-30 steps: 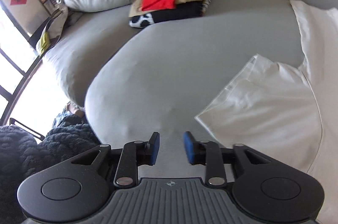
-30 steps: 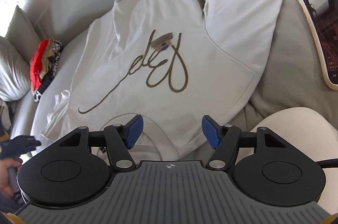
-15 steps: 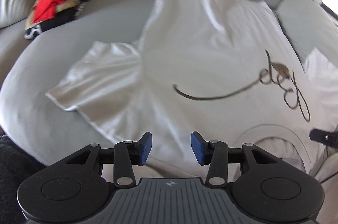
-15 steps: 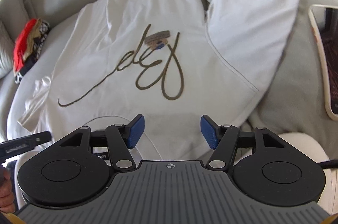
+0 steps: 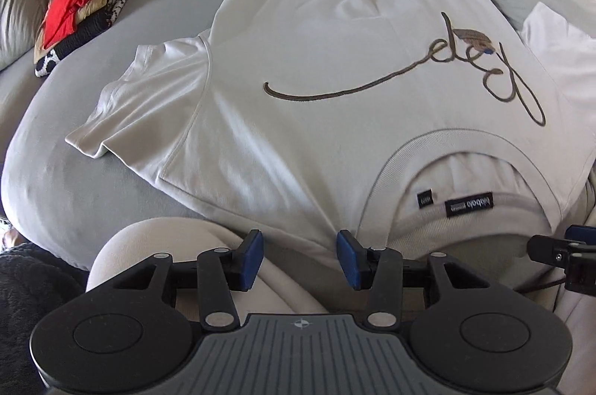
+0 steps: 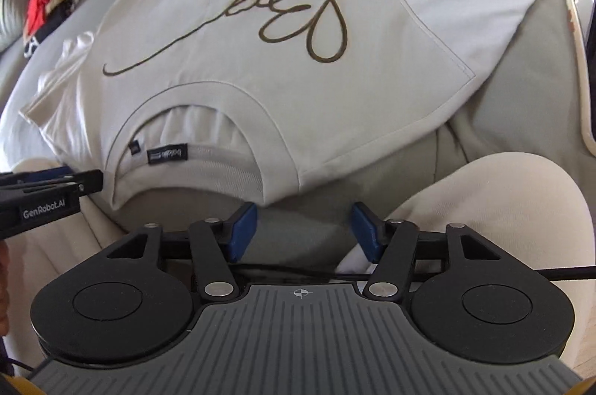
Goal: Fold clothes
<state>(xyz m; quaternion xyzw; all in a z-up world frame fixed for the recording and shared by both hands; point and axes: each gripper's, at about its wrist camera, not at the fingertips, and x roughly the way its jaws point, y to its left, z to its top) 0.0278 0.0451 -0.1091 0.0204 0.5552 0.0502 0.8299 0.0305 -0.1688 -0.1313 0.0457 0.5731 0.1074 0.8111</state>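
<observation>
white t-shirt (image 5: 316, 67) fills the middle of the left wrist view, spread flat and front-up on a grey sofa (image 5: 93, 171), its collar (image 5: 391, 168) toward the bottom of the frame and its hem at the top. a brown script print (image 5: 428, 67) runs across the chest at centre right. one sleeve lies out at centre left, the other at the right edge. a pile of clothes (image 5: 82, 11), red on top, sits in the upper left, well apart from the shirt. the left gripper (image 5: 300, 259) is at the bottom centre just short of the shirt's shoulder edge, its blue fingers (image 5: 251, 259) spread with nothing between them. part of the right gripper (image 5: 562, 248) shows at the lower right edge.

in the right wrist view the t-shirt (image 6: 260, 67) again takes the centre, collar (image 6: 193, 97) at lower left with dark labels inside. the right gripper (image 6: 303, 231) sits at the bottom centre just below the collar, fingers (image 6: 242, 231) spread and holding nothing. the left gripper (image 6: 48, 194) enters from the left edge; its fingers cannot be judged here. a phone (image 6: 581, 60) lies at the right edge, and a person's knee (image 6: 503, 209) in pale trousers shows at the lower right.
</observation>
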